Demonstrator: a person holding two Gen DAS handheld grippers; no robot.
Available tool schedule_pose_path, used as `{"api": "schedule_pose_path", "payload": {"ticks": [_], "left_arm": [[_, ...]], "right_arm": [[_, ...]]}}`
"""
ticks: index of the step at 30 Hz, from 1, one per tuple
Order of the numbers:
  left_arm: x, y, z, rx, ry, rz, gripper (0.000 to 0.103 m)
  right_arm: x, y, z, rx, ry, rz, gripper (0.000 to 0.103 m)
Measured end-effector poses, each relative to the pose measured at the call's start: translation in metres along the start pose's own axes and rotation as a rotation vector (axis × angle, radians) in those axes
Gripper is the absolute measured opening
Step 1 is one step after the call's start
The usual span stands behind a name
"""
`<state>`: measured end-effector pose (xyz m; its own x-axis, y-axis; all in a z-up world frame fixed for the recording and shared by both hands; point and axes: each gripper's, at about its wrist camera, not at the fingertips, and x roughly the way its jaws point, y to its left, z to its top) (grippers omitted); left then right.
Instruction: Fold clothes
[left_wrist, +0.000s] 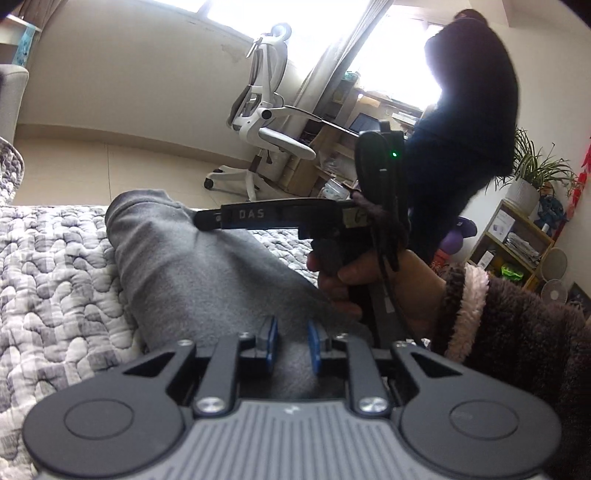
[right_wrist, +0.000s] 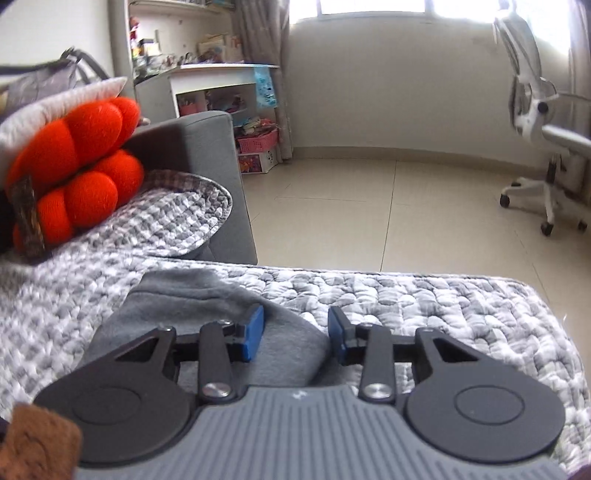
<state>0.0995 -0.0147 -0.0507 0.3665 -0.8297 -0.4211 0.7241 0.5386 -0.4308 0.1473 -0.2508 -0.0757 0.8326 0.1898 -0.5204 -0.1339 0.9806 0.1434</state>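
The left hand-held gripper (left_wrist: 291, 345), seen right up close, has its blue pads set a narrow gap apart with grey fleece filling the space between, though it can't be told whether the cloth is actually pinched. The soft grey fleece garment (left_wrist: 192, 266) is laid in a long bundle on the grey-and-white quilted bedspread (left_wrist: 55, 266), near its far edge. Over on the other side, the right hand-held gripper (right_wrist: 295, 338) is held with jaws apart over the garment's edge, nothing clamped, and the white mesh office chair (left_wrist: 266, 110) is parked on the tiled floor.
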Motion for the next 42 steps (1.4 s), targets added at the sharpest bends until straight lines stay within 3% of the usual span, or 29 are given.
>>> {"api": "schedule_pose_path", "payload": {"ticks": [4, 7, 13, 18, 21, 23, 24, 30, 32, 34, 42], "left_arm": [[-0.008, 0.010, 0.008, -0.066, -0.014, -0.026, 0.037], [-0.016, 0.015, 0.012, -0.098, -0.049, -0.003, 0.038], [-0.029, 0.038, 0.019, -0.198, -0.145, 0.081, 0.035], [-0.010, 0.058, 0.034, -0.209, -0.143, 0.158, 0.034], [0.009, 0.070, 0.040, -0.204, -0.125, 0.241, 0.034], [0.020, 0.081, 0.044, -0.222, -0.123, 0.287, 0.038], [0.023, 0.088, 0.045, -0.237, -0.122, 0.308, 0.048], [0.022, 0.107, 0.049, -0.364, -0.101, 0.265, 0.058], [0.022, 0.108, 0.049, -0.393, -0.098, 0.251, 0.058], [0.023, 0.111, 0.050, -0.427, -0.094, 0.236, 0.059], [0.033, 0.119, 0.050, -0.497, -0.080, 0.161, 0.059]], "right_arm": [[-0.020, -0.007, 0.000, 0.074, -0.005, 0.018, 0.045], [-0.038, -0.014, 0.001, 0.134, -0.014, 0.062, 0.046], [-0.070, -0.011, -0.003, 0.187, -0.046, 0.166, 0.046], [-0.075, 0.010, -0.013, 0.105, -0.034, 0.191, 0.046], [-0.069, 0.011, -0.021, 0.090, 0.000, 0.170, 0.046], [-0.064, 0.007, -0.026, 0.097, 0.029, 0.148, 0.046], [-0.064, 0.004, -0.027, 0.112, 0.036, 0.149, 0.046], [-0.081, -0.008, -0.026, 0.181, 0.046, 0.166, 0.048], [-0.089, -0.010, -0.026, 0.216, 0.052, 0.182, 0.053], [-0.096, -0.012, -0.027, 0.260, 0.063, 0.199, 0.064], [-0.138, -0.013, -0.047, 0.453, 0.178, 0.214, 0.076]]}}
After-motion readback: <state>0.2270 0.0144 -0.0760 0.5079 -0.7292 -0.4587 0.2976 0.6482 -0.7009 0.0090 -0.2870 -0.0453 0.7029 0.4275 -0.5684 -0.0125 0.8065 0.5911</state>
